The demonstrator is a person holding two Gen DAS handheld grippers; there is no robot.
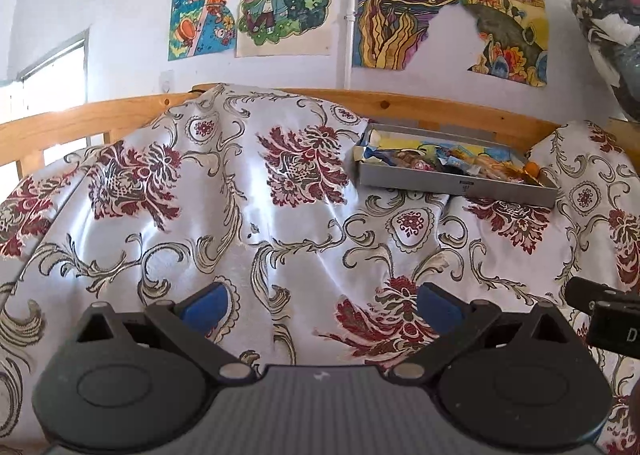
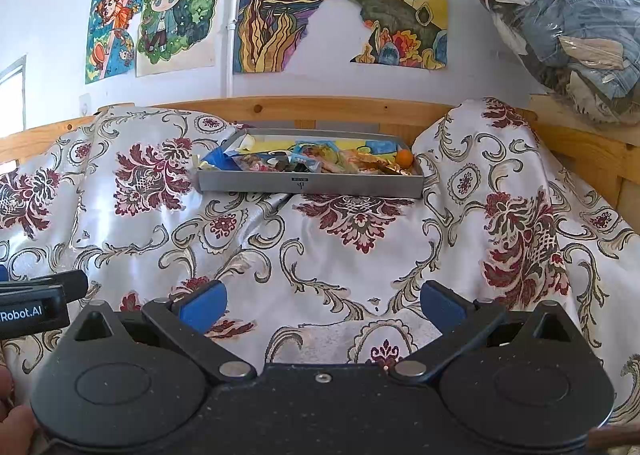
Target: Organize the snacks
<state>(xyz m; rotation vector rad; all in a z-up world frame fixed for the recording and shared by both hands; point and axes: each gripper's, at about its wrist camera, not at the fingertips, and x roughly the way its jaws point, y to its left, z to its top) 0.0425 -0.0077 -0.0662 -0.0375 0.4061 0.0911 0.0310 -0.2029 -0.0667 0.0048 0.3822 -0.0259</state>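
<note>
Left claw (image 1: 320, 305): two blue rubber-faced pads on black hinged arms, spread wide, nothing between them, hovering low over the near part of the cloth. Right claw (image 2: 322, 305): same build, likewise spread wide and empty, held just right of the left one; each unit's black housing shows at the edge of the other's view. Both point forward at the tray, a posture that reads as either a start or a finish, not a grasp. Cloth (image 1: 248, 215): glossy white brocade, woven with dark red floral medallions and grey-gold scrolls, draped in soft folds and humps over a surface whose nature is hidden. Tray (image 2: 310, 185): shallow rectangular box, grey matte walls, small dark label on the near wall, resting on the cloth at the far side, close to the wooden rail (image 2: 340, 107) of knotty pine. Snacks (image 2: 320, 161): crinkly wrapped packets in blue, yellow and orange, piled inside the tray with a small round orange item at its right end; individual kinds are too small to tell. No loose snack shows on the cloth, so the gathering appears largely complete. Beyond: coloured drawings (image 2: 276, 11) taped to a white wall, and a clear plastic bag of clothes (image 2: 568, 19) far right.
</note>
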